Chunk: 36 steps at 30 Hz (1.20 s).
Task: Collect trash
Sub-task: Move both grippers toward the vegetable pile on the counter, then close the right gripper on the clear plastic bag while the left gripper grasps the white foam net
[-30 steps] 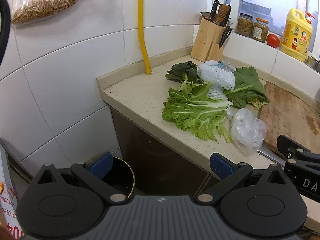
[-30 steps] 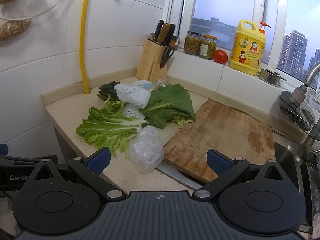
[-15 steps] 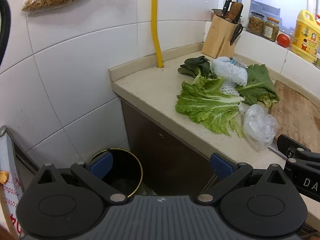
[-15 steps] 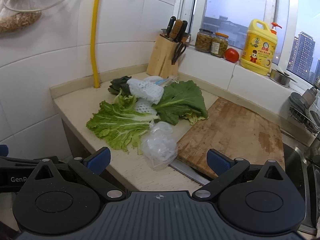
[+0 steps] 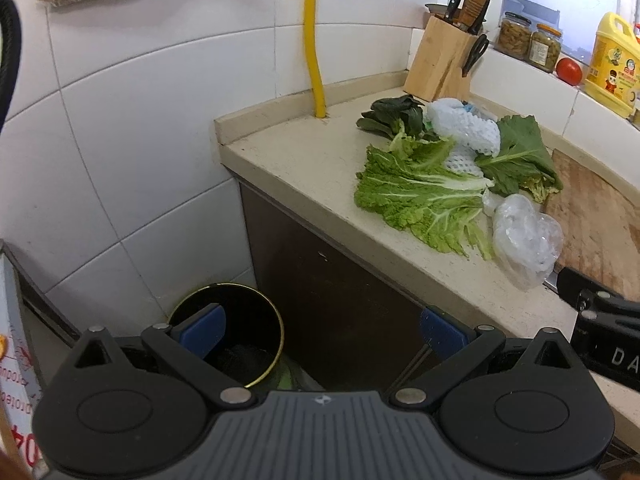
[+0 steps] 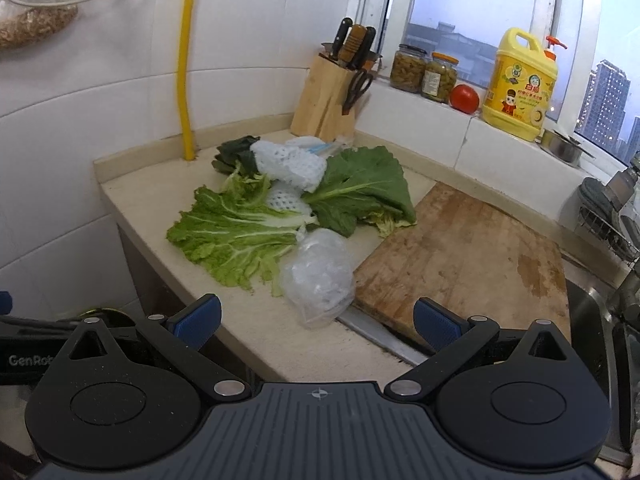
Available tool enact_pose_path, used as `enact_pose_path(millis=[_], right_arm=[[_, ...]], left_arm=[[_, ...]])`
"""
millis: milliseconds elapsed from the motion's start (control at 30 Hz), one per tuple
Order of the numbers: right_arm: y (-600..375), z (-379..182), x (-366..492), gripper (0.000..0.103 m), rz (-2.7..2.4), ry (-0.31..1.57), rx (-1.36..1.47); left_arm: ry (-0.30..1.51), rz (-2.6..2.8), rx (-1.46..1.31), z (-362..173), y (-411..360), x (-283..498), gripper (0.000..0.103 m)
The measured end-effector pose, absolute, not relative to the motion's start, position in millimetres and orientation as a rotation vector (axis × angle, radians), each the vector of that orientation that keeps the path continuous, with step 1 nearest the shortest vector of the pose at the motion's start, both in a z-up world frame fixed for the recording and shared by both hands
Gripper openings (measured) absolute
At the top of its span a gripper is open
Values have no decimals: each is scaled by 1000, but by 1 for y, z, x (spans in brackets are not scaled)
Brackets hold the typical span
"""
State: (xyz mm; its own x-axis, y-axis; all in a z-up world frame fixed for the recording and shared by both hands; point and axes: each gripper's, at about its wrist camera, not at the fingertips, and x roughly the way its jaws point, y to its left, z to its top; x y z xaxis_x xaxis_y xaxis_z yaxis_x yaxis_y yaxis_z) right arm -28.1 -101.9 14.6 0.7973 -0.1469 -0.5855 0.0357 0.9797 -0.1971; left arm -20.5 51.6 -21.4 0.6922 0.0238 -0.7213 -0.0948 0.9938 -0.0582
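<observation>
On the beige counter (image 6: 152, 200) lies a heap of scraps: light green cabbage leaves (image 6: 236, 236), a dark green leaf (image 6: 360, 188), white foam fruit nets (image 6: 292, 164) and a crumpled clear plastic bag (image 6: 318, 276). The same heap shows in the left wrist view, with the cabbage leaves (image 5: 420, 196) and the plastic bag (image 5: 524, 240). A round black bin (image 5: 244, 328) with a gold rim stands on the floor beside the cabinet. My left gripper (image 5: 320, 330) hangs open above the bin. My right gripper (image 6: 316, 320) is open in front of the counter edge, short of the plastic bag.
A worn wooden cutting board (image 6: 472, 256) lies right of the scraps. A knife block (image 6: 332, 96), jars (image 6: 424, 72), a tomato (image 6: 464, 98) and a yellow detergent jug (image 6: 520, 88) line the back and sill. A yellow pipe (image 6: 186, 60) climbs the tiled wall. A sink (image 6: 600, 320) is at far right.
The left gripper's view has swung left and down, bringing the floor bin into full sight. The right gripper's view has shifted left a little. Both stay open.
</observation>
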Motion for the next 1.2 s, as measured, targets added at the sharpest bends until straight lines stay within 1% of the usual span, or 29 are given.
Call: enact_pose_path(millis=[233,467,833,1067,1167,1200], right_arm=[[-111,11,-15,103,-83,632,-190],[-125,7,14,103,-70,634,-199],[-163,10,81,103,-51,640,-193],[-164,1,91,103,61,622,-306],[-167,-4,93,103,145,653,-292],[-168,-6,94,103,170,663,-288]], left_arm=[[787,41,-98,-18,53,-11,103],[765,5,-88,-18,44,16,103],[720,-59,-112,-4,21,90,103],[693,-120,-110,6,-4,140,102],[697,-132,-92,6,-15,153,102],[703,-138,-96,5,-18,158,100]])
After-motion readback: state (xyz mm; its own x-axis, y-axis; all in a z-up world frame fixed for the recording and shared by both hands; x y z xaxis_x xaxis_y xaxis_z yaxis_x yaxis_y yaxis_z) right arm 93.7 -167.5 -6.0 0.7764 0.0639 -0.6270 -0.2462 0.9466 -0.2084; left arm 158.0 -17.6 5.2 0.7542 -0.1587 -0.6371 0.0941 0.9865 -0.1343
